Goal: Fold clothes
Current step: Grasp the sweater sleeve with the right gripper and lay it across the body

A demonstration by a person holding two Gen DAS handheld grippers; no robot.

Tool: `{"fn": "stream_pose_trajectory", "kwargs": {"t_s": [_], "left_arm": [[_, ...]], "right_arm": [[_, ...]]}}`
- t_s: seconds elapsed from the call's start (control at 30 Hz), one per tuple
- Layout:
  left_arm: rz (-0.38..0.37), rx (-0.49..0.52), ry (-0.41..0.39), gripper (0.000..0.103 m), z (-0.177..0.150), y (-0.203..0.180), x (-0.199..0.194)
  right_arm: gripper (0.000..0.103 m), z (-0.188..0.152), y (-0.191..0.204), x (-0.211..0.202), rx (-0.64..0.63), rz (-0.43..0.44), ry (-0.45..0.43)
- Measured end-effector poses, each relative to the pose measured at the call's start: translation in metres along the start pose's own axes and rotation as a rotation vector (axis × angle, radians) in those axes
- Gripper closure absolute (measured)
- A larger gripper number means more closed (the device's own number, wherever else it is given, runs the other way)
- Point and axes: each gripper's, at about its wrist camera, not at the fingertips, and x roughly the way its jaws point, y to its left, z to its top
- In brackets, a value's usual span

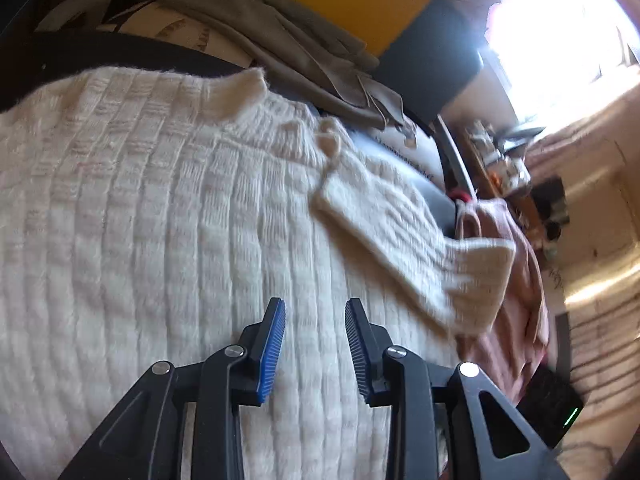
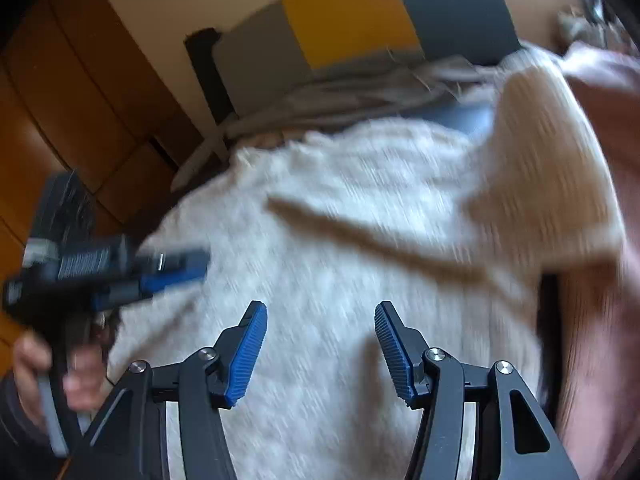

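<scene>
Your sweater (image 1: 168, 208) lies flat with one sleeve (image 1: 400, 236) folded in; both grippers, left (image 1: 315, 354) and right (image 2: 320, 354), hang released; further folding remains.

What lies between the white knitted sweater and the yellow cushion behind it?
A crumpled beige-grey garment lies between the white knitted sweater and the yellow cushion. The left wrist view shows this clearly; the right wrist view shows it too, but blurred.

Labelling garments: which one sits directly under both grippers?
The cream ribbed knit sweater, spread flat beneath the left gripper and right gripper. The grey garment lies behind it; the pink one beside its sleeve.
</scene>
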Motion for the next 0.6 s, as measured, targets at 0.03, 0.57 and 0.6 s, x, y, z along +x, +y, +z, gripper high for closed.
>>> {"fn": "stream_pose_trajectory", "kwargs": {"t_s": [0.03,0.57,0.6], "left_arm": [[-0.005,-0.007,-0.003,0.072,0.007,-0.001,0.004],[-0.094,-0.22,0.075,0.084,0.055,-0.022,0.088],[-0.086,-0.223,0.06,0.094,0.057,-0.022,0.089]], "right_arm": [[0.045,-0.007,-0.004,0.0,0.008,0.009,-0.007],[0.033,-0.013,-0.028,-0.01,0.131,0.209,-0.083],[0.033,-0.013,-0.028,-0.01,0.132,0.214,-0.085]]}}
